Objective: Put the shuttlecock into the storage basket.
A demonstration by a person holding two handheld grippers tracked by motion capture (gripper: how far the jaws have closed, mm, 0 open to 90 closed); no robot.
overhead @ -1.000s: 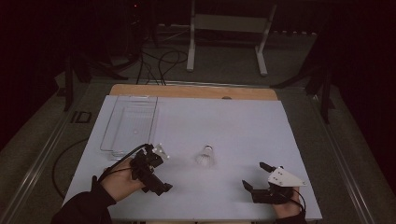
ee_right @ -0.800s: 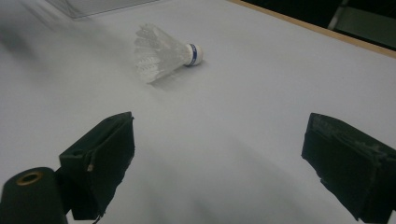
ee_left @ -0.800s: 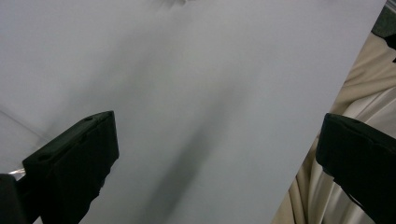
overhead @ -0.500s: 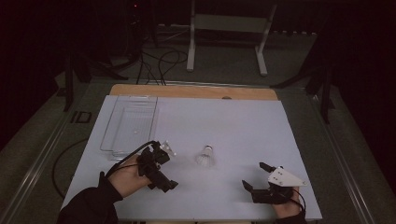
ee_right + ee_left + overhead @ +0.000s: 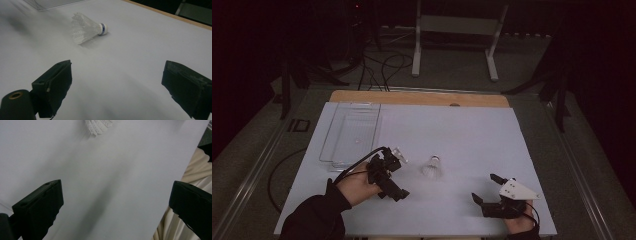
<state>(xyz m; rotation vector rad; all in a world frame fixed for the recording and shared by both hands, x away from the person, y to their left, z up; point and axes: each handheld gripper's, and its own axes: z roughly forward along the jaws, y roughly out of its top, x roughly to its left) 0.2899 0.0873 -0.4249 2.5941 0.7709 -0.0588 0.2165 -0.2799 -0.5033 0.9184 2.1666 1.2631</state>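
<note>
A white feather shuttlecock (image 5: 432, 166) with a blue-banded cork lies on its side in the middle of the white table (image 5: 462, 130). My left gripper (image 5: 399, 177) stands open just left of it, apart from it, nothing between the jaws. The left gripper view has the gripper (image 5: 115, 202) over bare table, with the shuttlecock's feather tips (image 5: 98, 125) at the top edge. My right gripper (image 5: 484, 188) rests open near the front right edge. From there the shuttlecock (image 5: 86, 28) lies ahead and left of the right gripper (image 5: 120, 85).
A clear plastic tray (image 5: 352, 132) sits at the table's back left, its corner (image 5: 50, 3) visible in the right gripper view. A wooden strip (image 5: 422, 97) borders the far edge. A white metal stand (image 5: 457, 30) is on the floor beyond.
My left gripper has moved right and a little forward, closer to the shuttlecock. The right gripper and the shuttlecock have stayed put.
</note>
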